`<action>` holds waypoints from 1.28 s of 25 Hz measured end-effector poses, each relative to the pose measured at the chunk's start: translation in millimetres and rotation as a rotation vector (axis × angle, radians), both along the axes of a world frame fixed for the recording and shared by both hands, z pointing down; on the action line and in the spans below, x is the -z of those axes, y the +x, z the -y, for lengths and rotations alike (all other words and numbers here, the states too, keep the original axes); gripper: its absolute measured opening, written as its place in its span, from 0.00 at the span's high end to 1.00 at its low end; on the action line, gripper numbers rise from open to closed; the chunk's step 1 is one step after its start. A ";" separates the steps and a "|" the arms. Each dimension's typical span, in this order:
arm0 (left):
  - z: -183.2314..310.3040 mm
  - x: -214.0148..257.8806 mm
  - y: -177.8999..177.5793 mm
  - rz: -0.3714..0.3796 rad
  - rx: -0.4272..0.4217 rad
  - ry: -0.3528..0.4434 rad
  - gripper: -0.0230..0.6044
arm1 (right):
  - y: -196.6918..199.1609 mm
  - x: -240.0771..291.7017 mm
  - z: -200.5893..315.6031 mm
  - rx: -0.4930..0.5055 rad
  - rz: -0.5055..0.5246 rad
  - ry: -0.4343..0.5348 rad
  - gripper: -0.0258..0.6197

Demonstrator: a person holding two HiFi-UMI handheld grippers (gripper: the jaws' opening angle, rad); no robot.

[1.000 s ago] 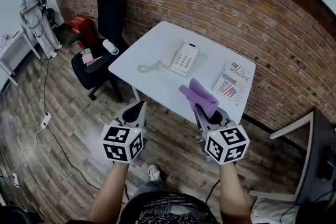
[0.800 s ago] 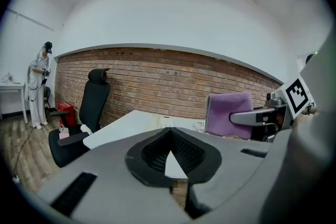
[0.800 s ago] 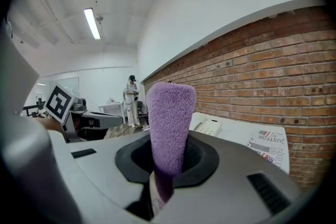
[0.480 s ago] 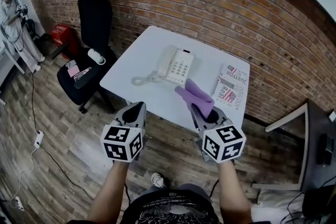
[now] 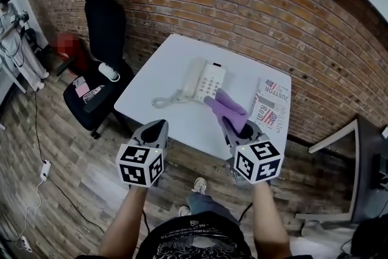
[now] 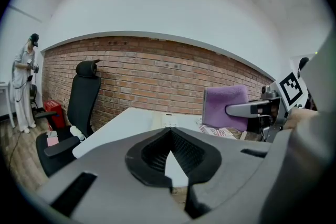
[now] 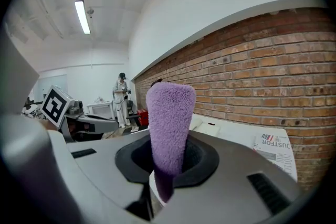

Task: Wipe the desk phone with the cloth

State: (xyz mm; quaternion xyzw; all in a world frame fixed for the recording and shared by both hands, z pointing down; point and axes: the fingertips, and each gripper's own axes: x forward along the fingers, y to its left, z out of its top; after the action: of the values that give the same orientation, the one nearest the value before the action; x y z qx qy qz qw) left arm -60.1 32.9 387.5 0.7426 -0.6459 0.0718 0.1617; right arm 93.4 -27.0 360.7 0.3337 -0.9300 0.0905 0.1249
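Observation:
A white desk phone point(image 5: 206, 80) with a coiled cord lies on the white table point(image 5: 176, 57). The phone point(image 6: 167, 122) shows small beyond my left jaws, and the phone point(image 7: 209, 127) sits just right of the cloth in the right gripper view. My right gripper point(image 5: 233, 124) is shut on a purple cloth point(image 5: 227, 107), which sticks up and forward, its tip near the phone's near end. The cloth point(image 7: 168, 128) stands upright between the jaws. My left gripper point(image 5: 160, 125) hangs off the table's near edge, shut with nothing in it.
A folded newspaper point(image 5: 271, 101) lies on the table right of the phone. A black office chair point(image 5: 100, 45) stands left of the table, against the brick wall point(image 5: 254, 3). A person point(image 5: 13, 39) stands far left. A cable point(image 5: 36, 130) runs across the wooden floor.
The view has moved closer to the table. My right gripper has carried the cloth forward until it reaches the phone's near end. The left gripper has kept its place beside it.

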 end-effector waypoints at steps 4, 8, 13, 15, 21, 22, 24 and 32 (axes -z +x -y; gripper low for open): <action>20.6 -2.3 -5.4 0.000 -0.013 -0.005 0.96 | -9.4 -5.9 22.2 0.006 -0.019 0.002 0.89; 47.6 -5.6 -13.2 0.004 -0.023 -0.006 0.96 | -20.0 -10.6 53.5 0.011 -0.034 0.007 0.89; 88.3 -10.6 -23.4 0.002 -0.029 -0.025 0.96 | -30.9 -16.0 99.7 0.013 -0.057 0.004 0.89; 107.3 -12.4 -26.3 0.001 -0.032 -0.031 0.96 | -34.8 -18.9 119.4 0.014 -0.066 -0.002 0.89; 164.0 -21.5 -35.6 0.001 -0.050 -0.062 0.96 | -47.6 -31.9 180.2 0.011 -0.105 -0.024 0.89; 173.1 -23.7 -36.8 0.001 -0.053 -0.067 0.96 | -49.3 -33.6 190.1 0.010 -0.113 -0.027 0.89; 190.2 -27.8 -40.0 0.000 -0.058 -0.077 0.96 | -53.9 -36.1 208.6 0.008 -0.133 -0.027 0.89; 247.2 -38.4 -46.7 -0.008 -0.086 -0.096 0.96 | -66.8 -54.7 275.0 0.008 -0.217 -0.027 0.89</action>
State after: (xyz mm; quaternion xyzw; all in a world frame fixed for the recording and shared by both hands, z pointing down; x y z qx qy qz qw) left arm -106.8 -214.3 425.9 0.7612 -0.6087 0.1065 0.1967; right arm 26.6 -302.0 415.4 0.3362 -0.9110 0.0659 0.2296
